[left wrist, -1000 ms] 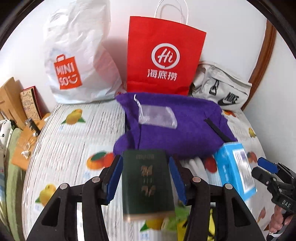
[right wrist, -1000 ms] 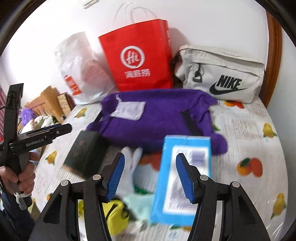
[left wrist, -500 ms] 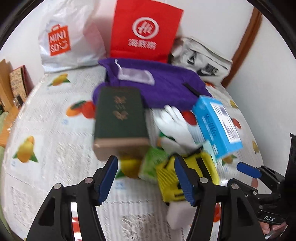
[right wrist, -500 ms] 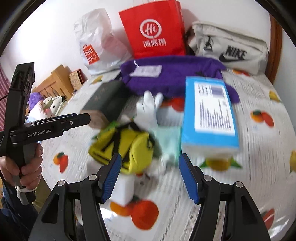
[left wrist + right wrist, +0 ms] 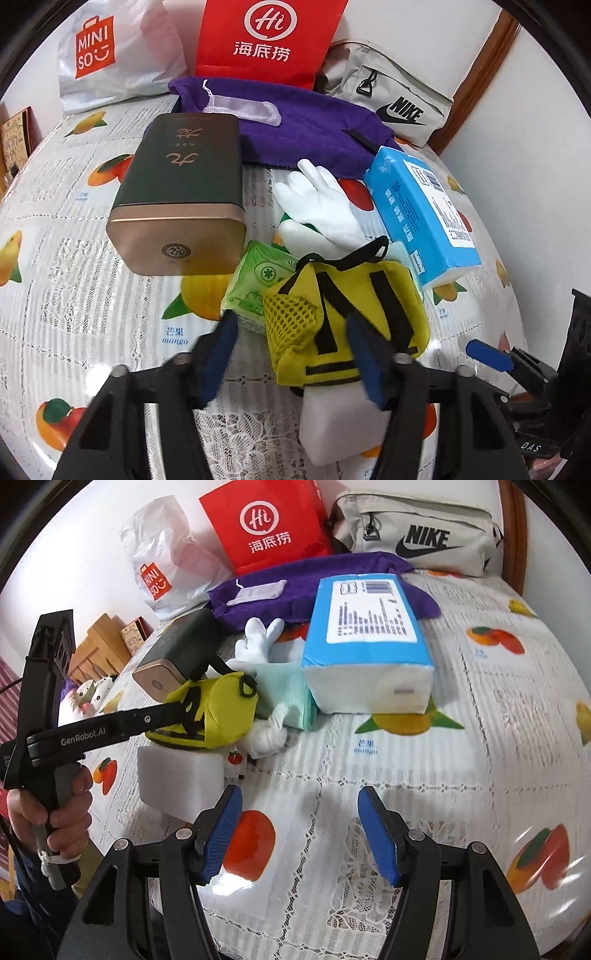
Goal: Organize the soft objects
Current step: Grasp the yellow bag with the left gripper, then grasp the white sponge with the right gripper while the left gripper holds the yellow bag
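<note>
A pile of soft things lies on the fruit-print tablecloth (image 5: 74, 314): a yellow mesh pouch (image 5: 343, 325), a white glove (image 5: 317, 210), a green tissue pack (image 5: 255, 284), a blue tissue pack (image 5: 421, 206), a white foam block (image 5: 340, 428) and a purple cloth bag (image 5: 306, 129). My left gripper (image 5: 295, 354) is open, its jaws around the near end of the yellow pouch (image 5: 218, 709). My right gripper (image 5: 299, 830) is open and empty over bare cloth in front of the blue tissue pack (image 5: 369, 642) and the foam block (image 5: 181, 779).
A dark green tin (image 5: 184, 188) lies left of the pile. A Miniso bag (image 5: 110, 51), a red paper bag (image 5: 266, 37) and a grey Nike pouch (image 5: 391, 96) stand along the back wall. Wooden items (image 5: 96, 646) sit off the table's left.
Both grippers have pulled back toward the near edge. The green tin, first between my left jaws, now lies on the table. My left gripper has come down over the yellow pouch.
</note>
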A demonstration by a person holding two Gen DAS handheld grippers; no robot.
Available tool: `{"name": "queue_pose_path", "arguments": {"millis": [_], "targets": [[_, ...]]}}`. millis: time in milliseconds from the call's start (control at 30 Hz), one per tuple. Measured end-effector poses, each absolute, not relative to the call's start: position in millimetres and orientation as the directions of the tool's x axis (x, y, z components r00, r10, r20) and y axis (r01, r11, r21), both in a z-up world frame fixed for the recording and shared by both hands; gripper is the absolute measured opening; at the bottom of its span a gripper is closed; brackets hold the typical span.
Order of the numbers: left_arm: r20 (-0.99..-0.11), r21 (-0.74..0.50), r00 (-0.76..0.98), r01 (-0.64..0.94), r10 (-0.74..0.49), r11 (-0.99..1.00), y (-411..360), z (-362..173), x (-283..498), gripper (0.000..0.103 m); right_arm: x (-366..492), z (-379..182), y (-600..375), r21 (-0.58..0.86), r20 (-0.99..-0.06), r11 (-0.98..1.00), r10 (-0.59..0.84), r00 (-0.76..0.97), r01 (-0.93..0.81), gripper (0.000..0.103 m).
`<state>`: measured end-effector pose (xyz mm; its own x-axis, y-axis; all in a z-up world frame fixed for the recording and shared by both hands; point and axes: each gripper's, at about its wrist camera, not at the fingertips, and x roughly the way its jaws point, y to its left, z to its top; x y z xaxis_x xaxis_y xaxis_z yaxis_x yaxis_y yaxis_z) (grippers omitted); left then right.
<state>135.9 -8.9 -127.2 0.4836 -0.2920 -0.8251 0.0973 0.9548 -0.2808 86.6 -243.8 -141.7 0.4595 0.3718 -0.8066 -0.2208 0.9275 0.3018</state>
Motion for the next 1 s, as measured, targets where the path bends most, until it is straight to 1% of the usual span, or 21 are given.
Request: {"name": "queue_pose_path", "arguments": {"millis": [33,67,100,200,233,333,600,633,667,833,900,1000], "targets": [[-0.823,-0.296,0.479,0.095,-0.304,0.95,-8,-128,137,0.032,86,-143,-244,0.31,-0.804,0.925,0.378,0.46,-0.219,0.065],[-0.821,-0.307,0.478,0.092,-0.312,0.947,-8,-129,138,0.031,86,-144,-244,0.315,-0.802,0.924,0.382,0.459,-0.218,0.065],[-0.816,-0.313,0.483,0.095,-0.319,0.945,-7,-128,138,0.028,86,-144,-244,0.318,-0.801,0.923,0.384,0.458,-0.218,0.065],[-0.811,-0.287,0.497,0.121,-0.308,0.95,-10,-124,137,0.026,84,-145,-240,0.325,-0.796,0.918,0.395,0.459,-0.226,0.065],[-0.807,-0.288,0.503,0.118,-0.308,0.95,-9,-122,136,0.023,84,-145,-239,0.326,-0.796,0.917,0.397,0.457,-0.229,0.065],[-0.787,-0.308,0.527,0.116,-0.321,0.944,-2,-112,134,0.023,82,-144,-234,0.325,-0.795,0.914,0.403,0.454,-0.242,0.065],[-0.771,-0.264,0.583,0.072,-0.256,0.962,24,-96,123,0.023,76,-136,-210,0.333,-0.786,0.894,0.438,0.436,-0.299,0.066],[-0.771,-0.258,0.588,0.064,-0.245,0.964,28,-95,122,0.023,75,-135,-205,0.335,-0.785,0.892,0.443,0.434,-0.305,0.069],[-0.77,-0.254,0.593,0.053,-0.235,0.966,32,-95,120,0.023,74,-135,-200,0.336,-0.784,0.889,0.447,0.432,-0.31,0.074],[-0.764,-0.271,0.605,0.018,-0.226,0.962,54,-95,114,0.023,72,-134,-176,0.341,-0.787,0.891,0.445,0.427,-0.3,0.086],[-0.761,-0.279,0.608,0.008,-0.226,0.96,61,-97,111,0.023,72,-134,-168,0.335,-0.791,0.897,0.434,0.432,-0.288,0.087],[-0.759,-0.291,0.609,-0.001,-0.231,0.957,70,-100,109,0.023,72,-135,-153,0.285,-0.808,0.919,0.383,0.448,-0.273,0.087]]}}
